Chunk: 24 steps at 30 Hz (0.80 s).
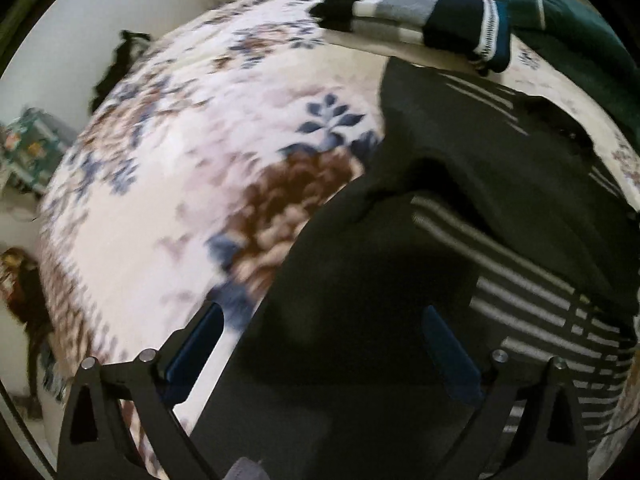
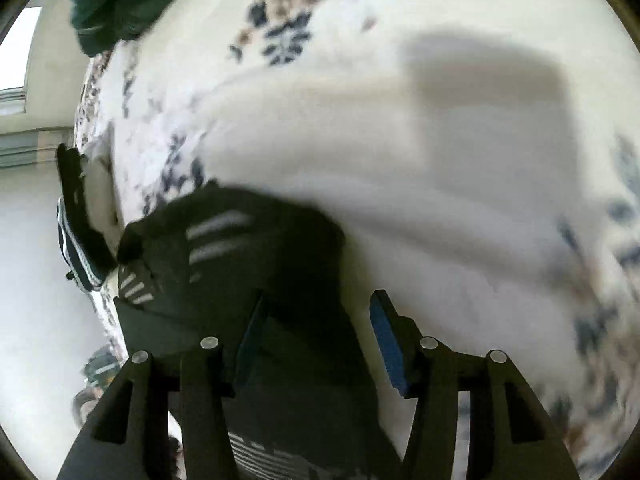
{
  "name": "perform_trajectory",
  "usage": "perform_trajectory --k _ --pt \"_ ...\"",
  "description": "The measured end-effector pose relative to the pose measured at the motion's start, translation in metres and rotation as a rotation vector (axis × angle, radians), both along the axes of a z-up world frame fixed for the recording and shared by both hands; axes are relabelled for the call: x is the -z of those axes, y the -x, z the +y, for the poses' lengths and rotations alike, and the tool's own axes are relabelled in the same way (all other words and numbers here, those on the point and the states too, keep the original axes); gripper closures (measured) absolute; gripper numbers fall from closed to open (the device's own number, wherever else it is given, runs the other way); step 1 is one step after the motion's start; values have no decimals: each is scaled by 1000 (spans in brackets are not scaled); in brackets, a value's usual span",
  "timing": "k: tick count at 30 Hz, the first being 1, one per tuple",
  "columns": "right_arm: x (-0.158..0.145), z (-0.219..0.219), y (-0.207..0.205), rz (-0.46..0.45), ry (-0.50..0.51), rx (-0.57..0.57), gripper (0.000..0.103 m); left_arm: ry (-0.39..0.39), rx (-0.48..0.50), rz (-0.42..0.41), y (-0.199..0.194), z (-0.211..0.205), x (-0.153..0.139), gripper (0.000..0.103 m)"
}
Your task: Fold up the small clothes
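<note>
A small black garment with white stripes (image 1: 460, 208) lies partly folded on a floral blanket (image 1: 180, 184). My left gripper (image 1: 324, 332) is open, its blue-padded fingers straddling the garment's near left edge without pinching it. In the right wrist view the same black garment (image 2: 256, 240) lies at lower left. My right gripper (image 2: 316, 332) is open, its fingers either side of the garment's right edge, close above the cloth. Both views are motion-blurred.
A folded stack of dark and striped clothes (image 1: 416, 12) sits at the blanket's far edge, with a dark green garment (image 1: 580, 40) beside it, also in the right wrist view (image 2: 116, 0). The bed edge falls away at left (image 1: 44, 216). Bare blanket lies right of the garment (image 2: 460, 184).
</note>
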State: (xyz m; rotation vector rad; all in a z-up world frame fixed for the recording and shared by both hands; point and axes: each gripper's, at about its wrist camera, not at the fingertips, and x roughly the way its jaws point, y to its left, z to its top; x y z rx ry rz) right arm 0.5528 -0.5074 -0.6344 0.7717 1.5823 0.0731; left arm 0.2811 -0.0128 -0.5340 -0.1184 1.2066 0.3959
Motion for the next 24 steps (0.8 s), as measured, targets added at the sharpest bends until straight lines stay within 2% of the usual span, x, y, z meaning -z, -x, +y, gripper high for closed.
perform_trajectory --k 1,3,6,7,9,11,13,14,15,17,21,24 --pt "5 8 -9 -28 16 -22 95 -14 -24 4 11 -6 -5 1" --pt "-12 26 -16 -112 122 -103 96 -31 -58 6 28 -16 -12 1" --pt "-30 15 -33 -183 197 -85 97 -39 -96 13 51 -34 -17 1" --pt "-26 8 -42 -175 224 -67 97 -37 -104 21 56 -38 -16 1" --pt "-14 -4 -49 -147 215 -52 97 -25 -115 46 66 -49 -12 1" --pt "2 5 -55 -112 208 -113 97 -17 -105 65 74 -64 -11 1" --pt "0 8 -57 -112 200 -179 94 -14 -67 75 83 -81 -14 1" --pt "-2 3 -55 -94 152 -181 88 -14 -46 82 86 -89 -15 1" --pt "-5 -4 -50 -63 96 -183 71 -15 -29 89 90 -97 -17 1" --pt "-25 -22 -33 -59 37 -200 53 13 33 112 104 -121 -18 1" --pt "-54 -59 16 -17 41 -257 52 97 197 208 148 -194 -7 1" --pt "-62 -88 59 40 35 -257 52 166 310 276 174 -250 8 1"
